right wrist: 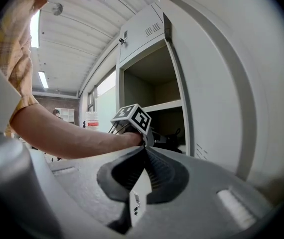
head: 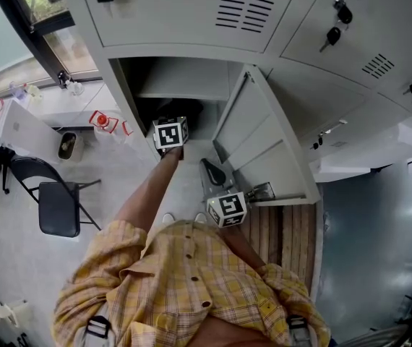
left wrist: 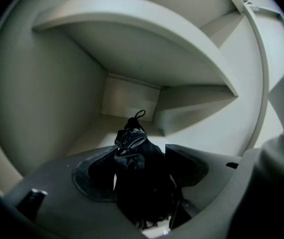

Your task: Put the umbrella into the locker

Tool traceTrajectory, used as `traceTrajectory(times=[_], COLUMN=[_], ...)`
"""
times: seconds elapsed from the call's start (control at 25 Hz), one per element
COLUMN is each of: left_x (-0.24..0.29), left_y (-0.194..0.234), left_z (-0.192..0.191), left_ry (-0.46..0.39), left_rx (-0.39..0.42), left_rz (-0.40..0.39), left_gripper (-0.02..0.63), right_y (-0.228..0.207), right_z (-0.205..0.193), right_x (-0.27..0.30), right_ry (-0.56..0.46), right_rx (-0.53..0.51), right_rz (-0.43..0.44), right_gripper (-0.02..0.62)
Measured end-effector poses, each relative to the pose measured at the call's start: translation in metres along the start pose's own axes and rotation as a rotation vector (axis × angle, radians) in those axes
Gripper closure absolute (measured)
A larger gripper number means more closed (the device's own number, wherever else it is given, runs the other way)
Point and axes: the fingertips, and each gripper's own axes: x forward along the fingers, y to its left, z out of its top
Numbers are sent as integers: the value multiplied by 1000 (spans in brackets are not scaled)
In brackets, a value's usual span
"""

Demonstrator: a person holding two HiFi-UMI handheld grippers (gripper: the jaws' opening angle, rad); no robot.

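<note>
Plaid shirt point(head: 191, 280), pale floor point(head: 18, 259), open locker point(head: 184, 85)

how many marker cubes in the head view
2. One cube at the mouth of the open locker; the other cube lower down, beside the open door. None seems hidden.

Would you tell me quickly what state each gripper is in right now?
Left gripper: open, with the black umbrella between its jaws, inside the locker.
Right gripper: closed, holding nothing.
</note>
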Motion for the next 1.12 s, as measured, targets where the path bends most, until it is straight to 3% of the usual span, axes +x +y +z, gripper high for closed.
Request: traceTrajectory(times=[0.36, 0.56, 0.84, 1.12], left_x=[-34, -56, -87, -117], left_y=[-6, -13, -33, -34], left_z=[-2, -2, 1, -14], left_ry=[-50, -69, -124, -135], left_rx=[-39, -36, 51, 46], left_rz=[-21, -48, -108, -138], left_gripper=[350, 413, 510, 583], right_y=[9, 11, 11, 17], right_z=[0, 0, 3, 8], right_x=[-3, -7, -11, -13], right_ry=[-4, -5, -15, -29], right_rx=[2, 3, 14, 27], right_rz=[12, 11, 11, 24], right_gripper=[598, 598, 598, 598])
